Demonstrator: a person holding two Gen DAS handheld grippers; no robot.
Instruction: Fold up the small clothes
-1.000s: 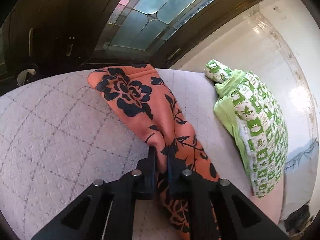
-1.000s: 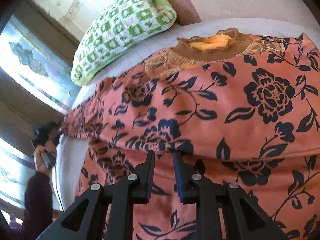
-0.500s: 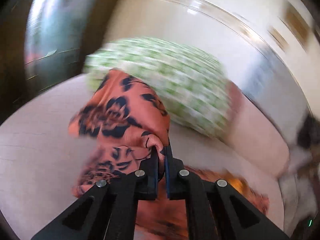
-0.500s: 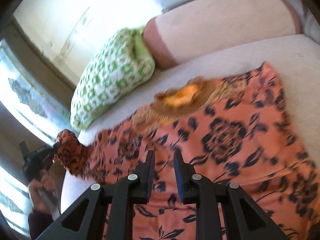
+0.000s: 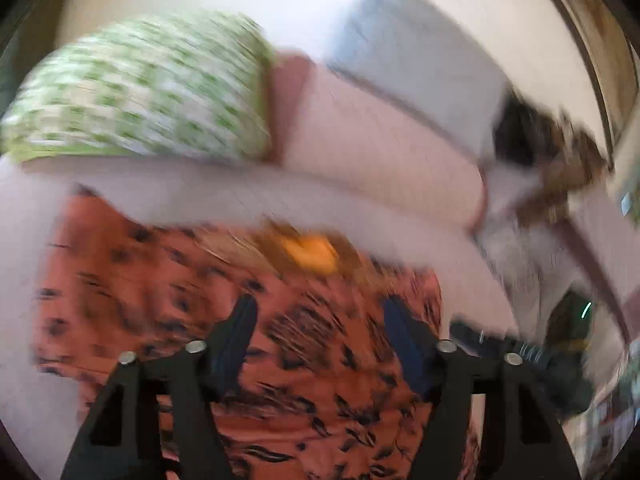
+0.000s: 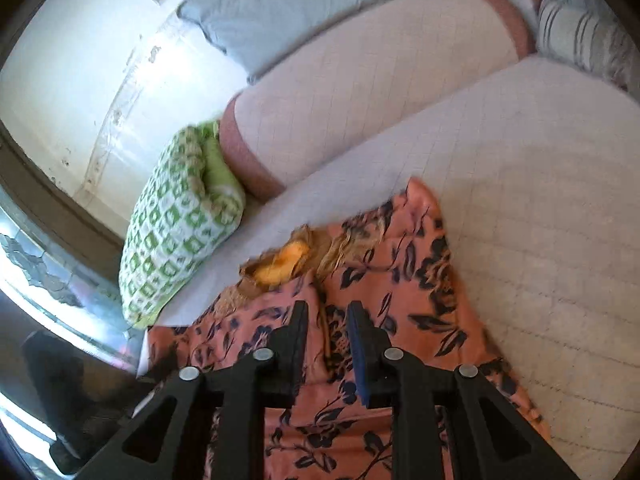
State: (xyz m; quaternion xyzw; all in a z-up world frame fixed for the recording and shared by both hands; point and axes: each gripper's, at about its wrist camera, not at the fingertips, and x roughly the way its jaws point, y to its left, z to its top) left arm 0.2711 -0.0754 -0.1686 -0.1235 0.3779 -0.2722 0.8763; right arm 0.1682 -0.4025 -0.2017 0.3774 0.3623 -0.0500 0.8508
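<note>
Since the last frame my left hand-held gripper (image 5: 318,320) has let go of the orange floral garment (image 6: 384,280) and now stands spread wide above it. The garment lies on the quilted bed (image 6: 540,200), lower centre. A green patterned pillow (image 6: 176,232) sits upper left. My right hand-held gripper (image 6: 327,324) hovers, fingers parted, holding nothing.

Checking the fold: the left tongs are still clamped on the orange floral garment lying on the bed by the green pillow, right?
Not clamped: in the left wrist view the left tongs are wide open above the orange floral garment, holding nothing. It does lie on the bed by the green pillow.
</note>
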